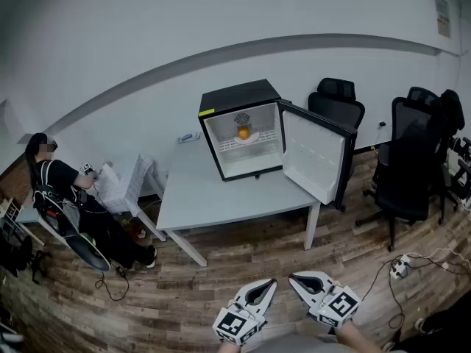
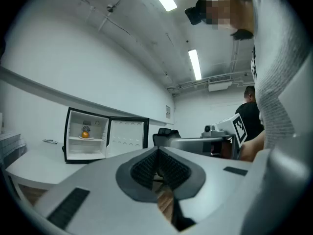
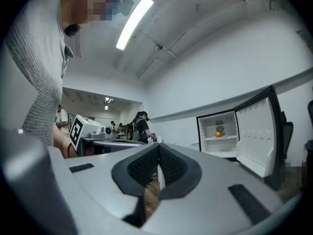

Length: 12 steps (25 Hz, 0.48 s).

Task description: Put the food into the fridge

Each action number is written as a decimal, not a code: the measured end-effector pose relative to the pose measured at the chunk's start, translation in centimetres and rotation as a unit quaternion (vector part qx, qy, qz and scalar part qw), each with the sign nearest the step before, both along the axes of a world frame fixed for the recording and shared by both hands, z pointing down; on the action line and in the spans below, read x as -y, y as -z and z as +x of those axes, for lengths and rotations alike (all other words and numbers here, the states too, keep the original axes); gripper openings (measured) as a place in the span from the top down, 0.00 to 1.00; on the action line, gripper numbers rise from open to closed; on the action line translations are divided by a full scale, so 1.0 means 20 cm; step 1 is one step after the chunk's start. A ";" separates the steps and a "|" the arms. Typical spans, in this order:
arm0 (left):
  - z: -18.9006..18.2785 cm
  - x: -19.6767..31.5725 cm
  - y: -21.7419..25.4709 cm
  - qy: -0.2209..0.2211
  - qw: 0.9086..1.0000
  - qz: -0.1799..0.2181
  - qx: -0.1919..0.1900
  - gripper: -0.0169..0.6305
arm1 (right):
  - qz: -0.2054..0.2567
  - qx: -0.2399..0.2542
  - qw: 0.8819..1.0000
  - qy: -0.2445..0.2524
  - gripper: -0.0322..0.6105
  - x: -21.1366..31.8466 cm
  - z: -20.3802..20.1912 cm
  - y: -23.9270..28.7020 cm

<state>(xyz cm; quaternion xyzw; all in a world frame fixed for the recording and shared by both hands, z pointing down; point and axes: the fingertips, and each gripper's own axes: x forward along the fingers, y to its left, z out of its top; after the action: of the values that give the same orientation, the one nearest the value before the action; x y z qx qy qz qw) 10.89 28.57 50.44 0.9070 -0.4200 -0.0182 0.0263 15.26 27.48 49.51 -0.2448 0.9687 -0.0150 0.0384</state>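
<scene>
Two empty grippers, left gripper (image 1: pixel 270 284) and right gripper (image 1: pixel 294 279), jaws together, point level at the fridge (image 1: pixel 239 95) on the bench (image 1: pixel 213 197); orange (image 1: pixel 243 132) sits straight ahead inside, well apart

**Black Fridge, White Inside**

The fridge (image 1: pixel 239 94) is black outside and white inside. The food (image 1: pixel 243 132) on its shelf is orange. The table (image 1: pixel 213 197) is pale grey. The floor (image 1: pixel 184 293) is brown wood with stripy planks. The chairs (image 1: pixel 335 101) are black. The left gripper (image 1: pixel 271 284) and the right gripper (image 1: pixel 293 278) are light grey with black bumpy pads. Their cubes (image 1: pixel 237 326) have black-and-white squares. The wall (image 1: pixel 147 20) is white with a grey stripe.
</scene>
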 end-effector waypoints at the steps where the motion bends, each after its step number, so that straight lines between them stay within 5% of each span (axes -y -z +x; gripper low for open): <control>1: 0.00 0.00 0.00 -0.001 1.000 0.001 0.001 0.96 | 0.000 0.000 1.000 0.000 0.93 0.00 0.00 0.00; 12: 0.02 -0.03 0.00 -0.003 1.000 0.003 -0.003 0.96 | 0.007 -0.007 1.000 -0.003 0.93 -0.03 0.01 0.00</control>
<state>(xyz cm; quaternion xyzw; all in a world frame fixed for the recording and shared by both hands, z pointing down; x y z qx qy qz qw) 11.21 29.11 50.40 0.9081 -0.4175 -0.0222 0.0253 15.41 28.00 49.54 -0.2471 0.9684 -0.0059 0.0332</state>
